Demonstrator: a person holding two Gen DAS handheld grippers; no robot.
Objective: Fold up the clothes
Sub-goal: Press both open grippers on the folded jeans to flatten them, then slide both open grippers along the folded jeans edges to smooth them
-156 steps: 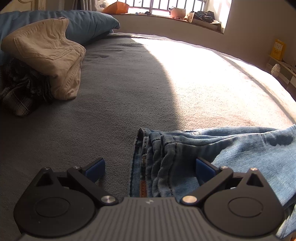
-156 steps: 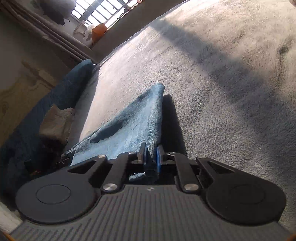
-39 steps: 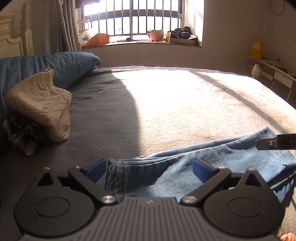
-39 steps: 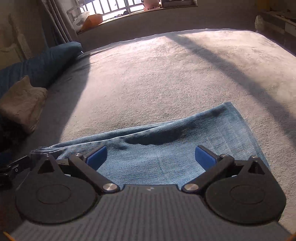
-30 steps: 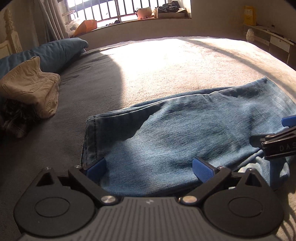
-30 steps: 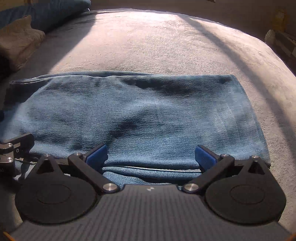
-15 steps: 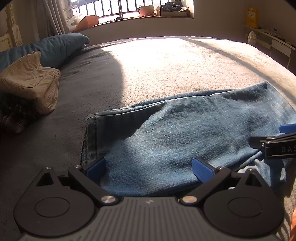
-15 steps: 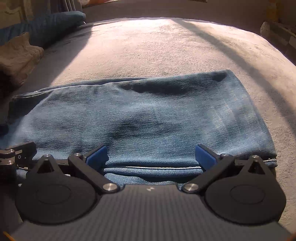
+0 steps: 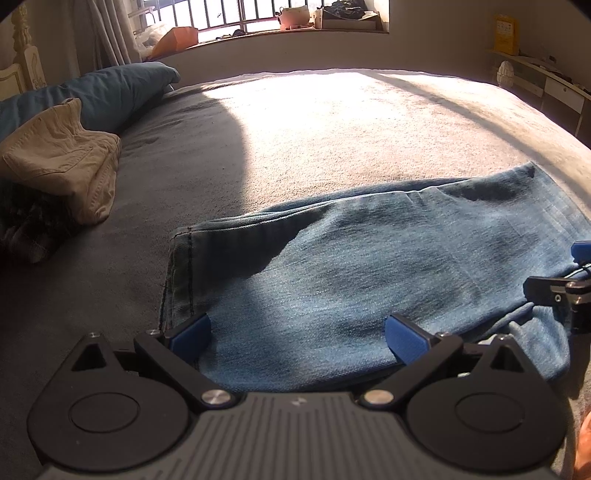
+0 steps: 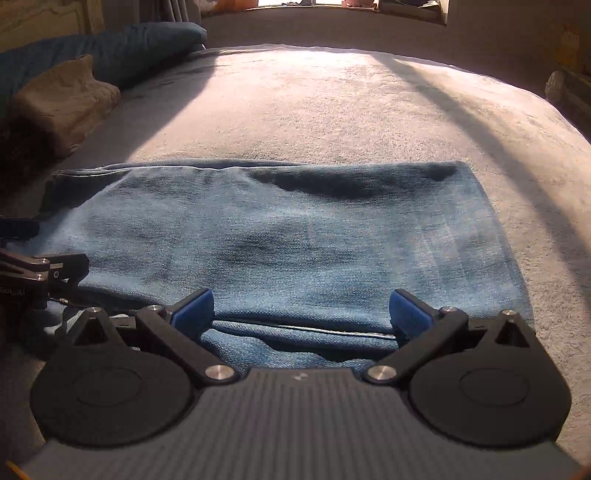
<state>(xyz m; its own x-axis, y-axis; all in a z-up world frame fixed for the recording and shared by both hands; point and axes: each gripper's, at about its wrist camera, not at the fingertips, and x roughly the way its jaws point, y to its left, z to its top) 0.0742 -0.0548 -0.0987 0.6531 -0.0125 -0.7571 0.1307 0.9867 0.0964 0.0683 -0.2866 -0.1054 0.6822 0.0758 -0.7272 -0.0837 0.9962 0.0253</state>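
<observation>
Folded blue jeans lie flat on the grey bed, also filling the middle of the right wrist view as the jeans. My left gripper is open above the near left part of the jeans, nothing between its blue pads. My right gripper is open over the near edge of the folded layers, holding nothing. The right gripper's fingers show at the right edge of the left wrist view. The left gripper's fingers show at the left edge of the right wrist view.
Folded beige trousers rest on a dark plaid garment at the far left, beside a blue pillow. The grey bed cover stretches beyond the jeans. A window sill and a shelf line the far walls.
Both grippers, open since over a second ago, have drawn back slightly from the jeans in the last second. The jeans lie still, folded over.
</observation>
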